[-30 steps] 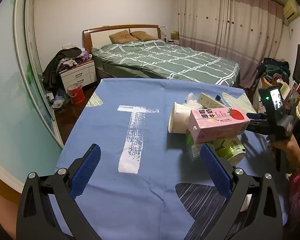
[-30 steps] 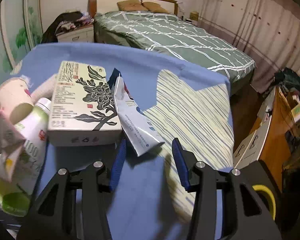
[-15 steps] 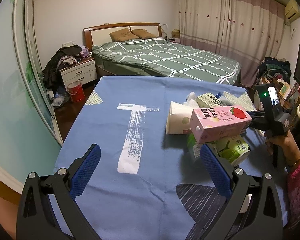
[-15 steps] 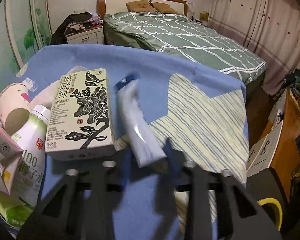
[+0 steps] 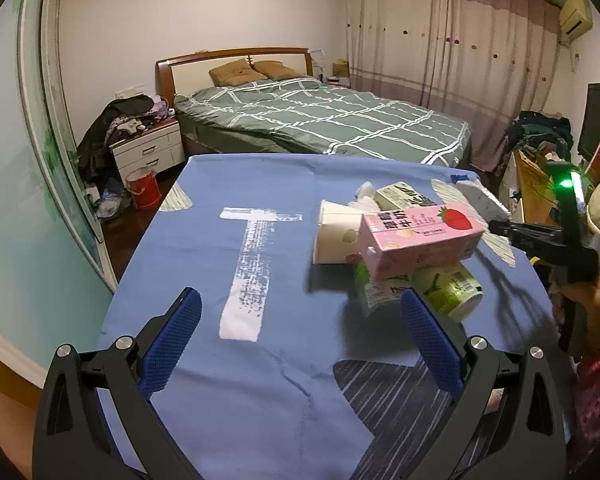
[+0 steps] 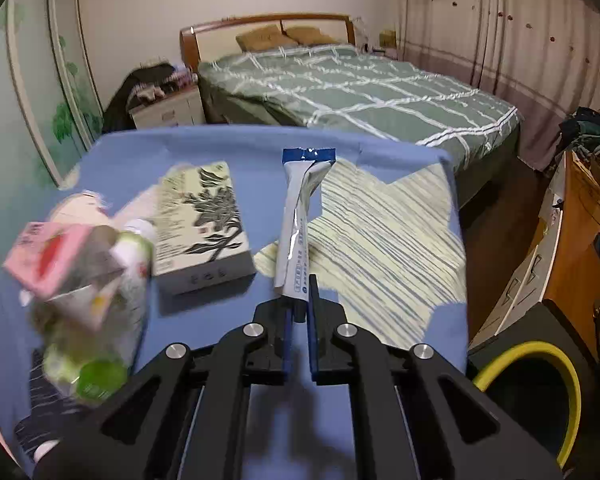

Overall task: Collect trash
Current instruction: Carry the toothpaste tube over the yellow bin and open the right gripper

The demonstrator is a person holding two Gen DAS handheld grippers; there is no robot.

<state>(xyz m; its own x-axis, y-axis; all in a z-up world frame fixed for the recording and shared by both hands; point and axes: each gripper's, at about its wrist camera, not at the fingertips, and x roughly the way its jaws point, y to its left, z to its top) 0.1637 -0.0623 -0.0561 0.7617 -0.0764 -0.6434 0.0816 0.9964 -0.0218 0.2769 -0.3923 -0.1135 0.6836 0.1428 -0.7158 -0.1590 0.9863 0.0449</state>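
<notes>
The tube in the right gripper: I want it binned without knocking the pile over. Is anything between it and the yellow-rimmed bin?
Nothing visible. The right gripper is shut on the tube. The yellow-rimmed bin sits off the table's right edge; the box and pink carton lie on the opposite side.

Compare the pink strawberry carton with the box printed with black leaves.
The pink carton rests propped on the green bottle and paper cup, off the cloth; the leaf box lies flat on the blue tablecloth. The carton is pink with a strawberry picture; the box is cream with black leaves. The carton has a folded gable end; the box has square ends. Both are long cardboard packs, untouched by either gripper.
</notes>
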